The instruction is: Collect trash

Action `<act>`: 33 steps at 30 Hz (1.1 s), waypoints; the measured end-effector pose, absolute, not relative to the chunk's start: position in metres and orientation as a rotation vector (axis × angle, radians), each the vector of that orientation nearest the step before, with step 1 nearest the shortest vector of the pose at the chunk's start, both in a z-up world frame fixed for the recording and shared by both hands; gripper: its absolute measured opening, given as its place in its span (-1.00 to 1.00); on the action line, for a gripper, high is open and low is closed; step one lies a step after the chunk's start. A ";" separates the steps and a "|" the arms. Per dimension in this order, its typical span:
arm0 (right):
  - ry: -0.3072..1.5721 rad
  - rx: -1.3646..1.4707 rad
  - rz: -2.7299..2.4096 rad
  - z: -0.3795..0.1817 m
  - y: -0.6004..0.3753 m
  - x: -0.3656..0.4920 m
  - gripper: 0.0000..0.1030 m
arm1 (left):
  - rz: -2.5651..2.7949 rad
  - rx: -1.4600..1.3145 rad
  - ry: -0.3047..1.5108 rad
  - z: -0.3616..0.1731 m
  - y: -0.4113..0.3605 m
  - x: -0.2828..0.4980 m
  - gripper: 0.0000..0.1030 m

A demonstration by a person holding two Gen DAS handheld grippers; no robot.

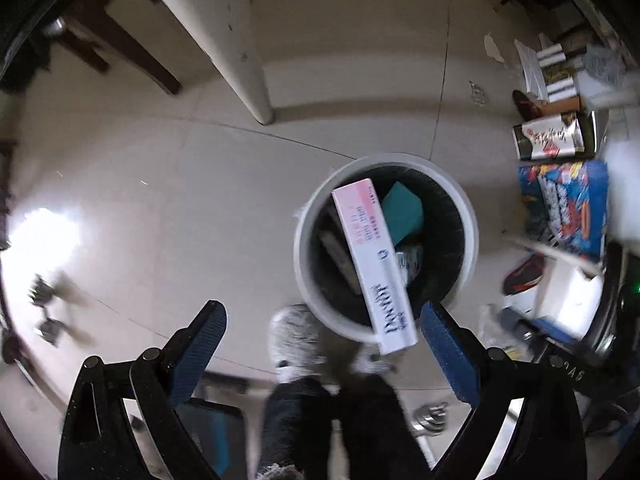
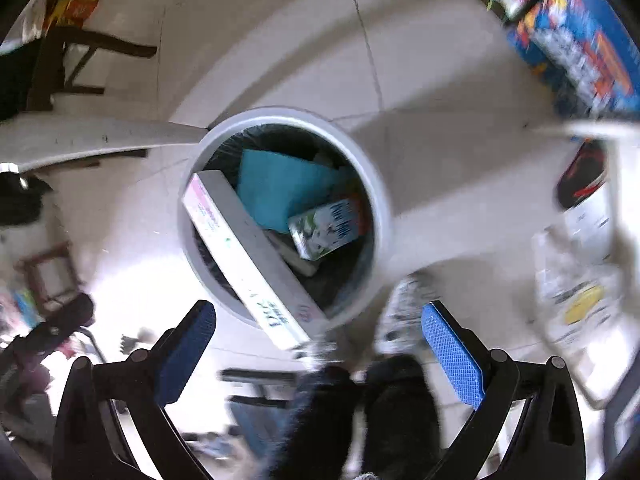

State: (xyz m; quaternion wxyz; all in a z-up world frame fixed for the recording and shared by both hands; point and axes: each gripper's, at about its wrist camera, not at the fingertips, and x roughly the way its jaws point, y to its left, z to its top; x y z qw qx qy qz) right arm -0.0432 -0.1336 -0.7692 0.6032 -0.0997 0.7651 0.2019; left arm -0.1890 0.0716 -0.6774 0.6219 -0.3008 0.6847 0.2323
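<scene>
Plainly, both grippers hang above the bin [image 1: 386, 252] with nothing between their blue pads; the left gripper [image 1: 322, 338] has its jaws spread wide, and the right gripper [image 2: 320, 336] stands spread the same way, so neither is carrying trash at this moment; the bin is a round white one lined with a dark bag, standing on the tiled floor [image 1: 160, 184] just in front of the person's slippered feet [image 1: 294, 340]; a long white and pink box [image 1: 372, 264] leans across it, its lower end down among the other rubbish and its upper end poking out over the near rim, probably because it is too long to lie flat inside; beside it in the bin lie a teal packet [image 2: 280, 188] and a small green and white carton [image 2: 326, 230]; to my judgement the box has just been put in and the hands are free for the next piece; more boxes and papers [image 1: 564, 204] sit on the floor to the right, well apart from the bin, and may be next.
</scene>
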 end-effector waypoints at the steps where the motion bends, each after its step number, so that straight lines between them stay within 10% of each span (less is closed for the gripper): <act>1: 1.737 -0.293 0.446 -0.760 -0.133 -0.046 1.00 | 0.542 -0.668 1.574 -0.669 0.069 -0.192 0.93; 33: 1.432 -0.209 0.614 -0.218 -0.204 -0.131 1.00 | 0.193 -0.654 1.308 -0.234 0.003 -0.234 0.93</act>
